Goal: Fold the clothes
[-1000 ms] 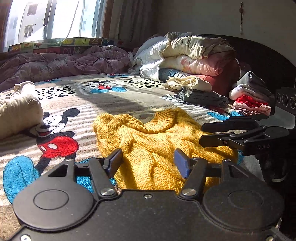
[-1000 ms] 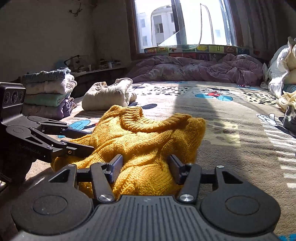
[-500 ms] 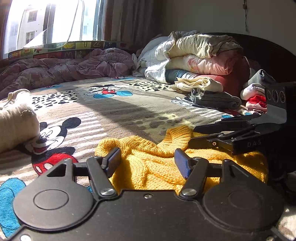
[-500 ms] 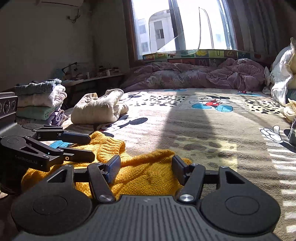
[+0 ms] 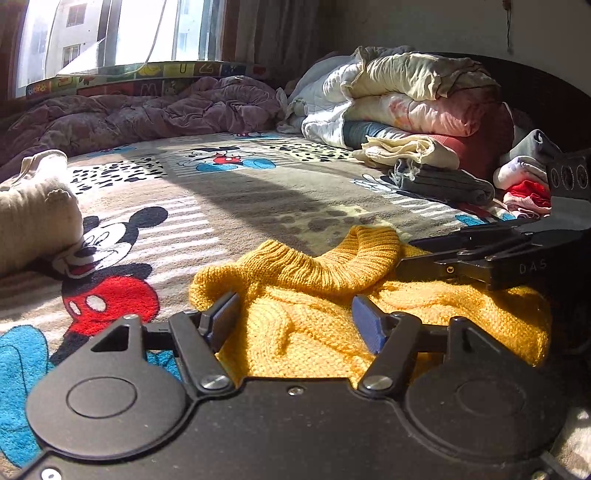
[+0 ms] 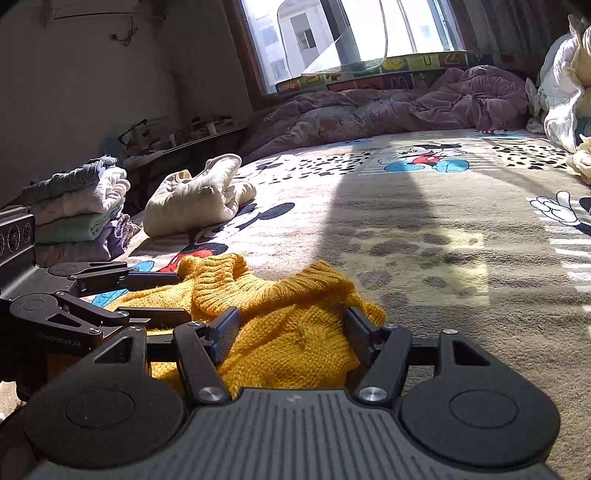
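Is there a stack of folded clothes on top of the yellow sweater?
No. The yellow sweater lies bunched with nothing stacked on it; the folded stack sits apart, at the left of the right wrist view.

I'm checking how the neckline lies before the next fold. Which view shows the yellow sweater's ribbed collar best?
The left wrist view: the yellow sweater shows its ribbed collar as one unbroken sunlit band ahead of the left gripper. In the right wrist view the collar is bunched in two humps and nearer the frame's edge.

A cartoon-mouse blanket (image 5: 258, 199) covers the bed, with a crumpled purple duvet (image 6: 399, 107) under the window (image 6: 351, 33) and rolled quilts (image 5: 406, 96) by the wall.
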{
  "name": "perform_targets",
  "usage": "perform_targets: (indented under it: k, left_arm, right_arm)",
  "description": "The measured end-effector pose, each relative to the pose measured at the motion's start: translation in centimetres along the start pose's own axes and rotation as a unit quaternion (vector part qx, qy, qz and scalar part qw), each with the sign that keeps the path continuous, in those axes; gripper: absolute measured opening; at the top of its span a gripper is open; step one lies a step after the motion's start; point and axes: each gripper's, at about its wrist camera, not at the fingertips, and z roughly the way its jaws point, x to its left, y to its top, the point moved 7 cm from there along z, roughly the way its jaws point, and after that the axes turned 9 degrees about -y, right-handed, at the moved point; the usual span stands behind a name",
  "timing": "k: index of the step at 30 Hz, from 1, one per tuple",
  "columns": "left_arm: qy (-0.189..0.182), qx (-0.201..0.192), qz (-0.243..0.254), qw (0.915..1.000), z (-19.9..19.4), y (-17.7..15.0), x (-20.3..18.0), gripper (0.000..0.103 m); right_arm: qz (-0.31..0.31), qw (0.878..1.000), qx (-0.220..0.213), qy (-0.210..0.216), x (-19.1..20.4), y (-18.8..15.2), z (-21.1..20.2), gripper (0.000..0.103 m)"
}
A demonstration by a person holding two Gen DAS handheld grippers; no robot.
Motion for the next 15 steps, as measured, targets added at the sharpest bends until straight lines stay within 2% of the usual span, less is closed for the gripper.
perform_targets:
  k: [2,4,7,10,13,15]
  left_arm:
    - [0.0,-0.023,-0.044,0.9988,-1.2,0.5,0.3,0.067]
    - [-0.002,-0.052,-0.098,0.9938,-2.8,0.9,0.9,0.067]
    - [0.015,-0.08,-0.166,0.9827,-4.9,0.8,1.9,0.069]
    - [0.011,-0.084,-0.25,0.9644,-6.2,-0.3,2.8,0.071]
    - [-0.011,-0.077,-0.307,0.9484,-6.8,-1.2,2.7,0.072]
    - [-0.024,-0.073,-0.349,0.9339,-7.0,-2.2,2.5,0.073]
  right_arm:
    - [-0.005,1.0,-0.014,-0.012,0.3,0.3,-0.9,0.063]
    - [0.017,0.999,-0.016,-0.024,0.0,0.2,-2.0,0.068]
    - [0.101,0.994,-0.007,-0.032,-1.2,-0.6,-3.9,0.073]
    - [0.188,0.982,0.003,-0.021,-2.7,-1.7,-5.1,0.079]
    - [0.247,0.969,0.011,0.009,-2.9,-2.5,-5.6,0.082]
    - [0.28,0.959,0.026,0.022,-2.7,-3.4,-5.1,0.083]
